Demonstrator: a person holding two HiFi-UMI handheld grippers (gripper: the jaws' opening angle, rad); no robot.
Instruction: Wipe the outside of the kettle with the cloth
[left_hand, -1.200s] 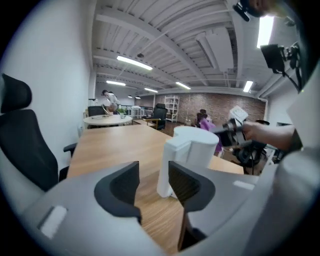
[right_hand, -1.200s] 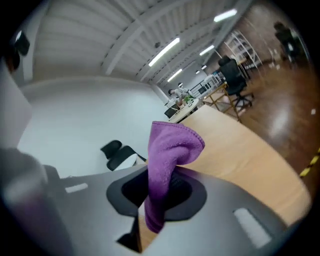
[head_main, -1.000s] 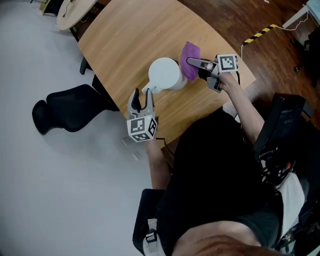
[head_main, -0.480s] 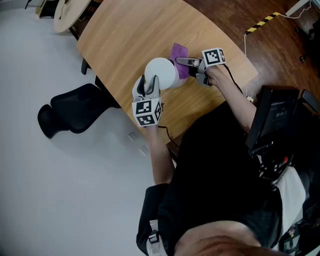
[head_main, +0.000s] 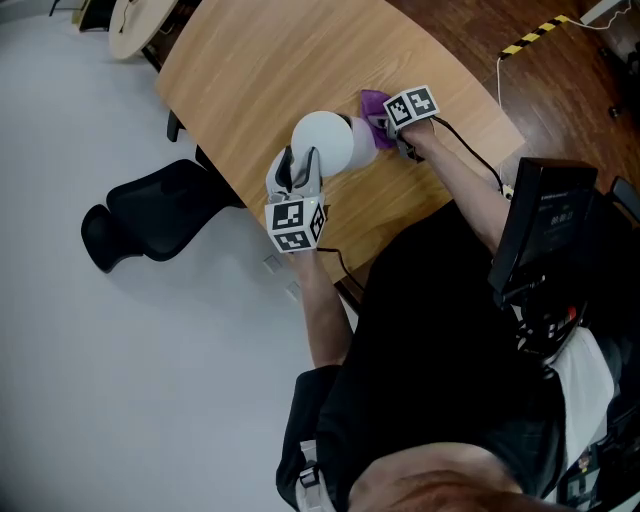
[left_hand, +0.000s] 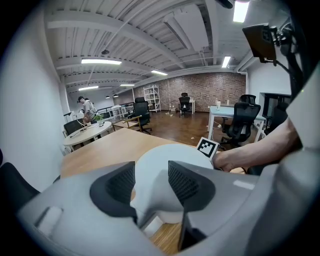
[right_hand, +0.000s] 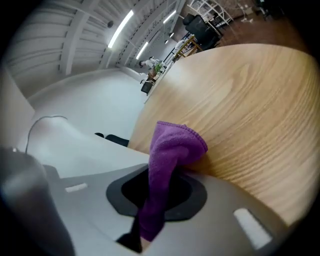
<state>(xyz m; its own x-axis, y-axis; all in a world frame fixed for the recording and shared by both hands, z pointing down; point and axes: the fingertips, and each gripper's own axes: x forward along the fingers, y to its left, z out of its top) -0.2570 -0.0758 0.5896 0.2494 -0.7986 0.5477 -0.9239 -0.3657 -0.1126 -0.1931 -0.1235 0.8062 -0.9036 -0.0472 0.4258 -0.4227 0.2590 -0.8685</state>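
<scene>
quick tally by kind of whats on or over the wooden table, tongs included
white kettle: 1
purple cloth: 1
tongs: 2, the left tongs, whose jaws have just been opening with part of the kettle between them, and the right tongs, shut on the cloth
total: 4

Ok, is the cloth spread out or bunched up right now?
Bunched up. The purple cloth is pinched in the right claw, folded into a narrow wad sticking out past it.
</scene>
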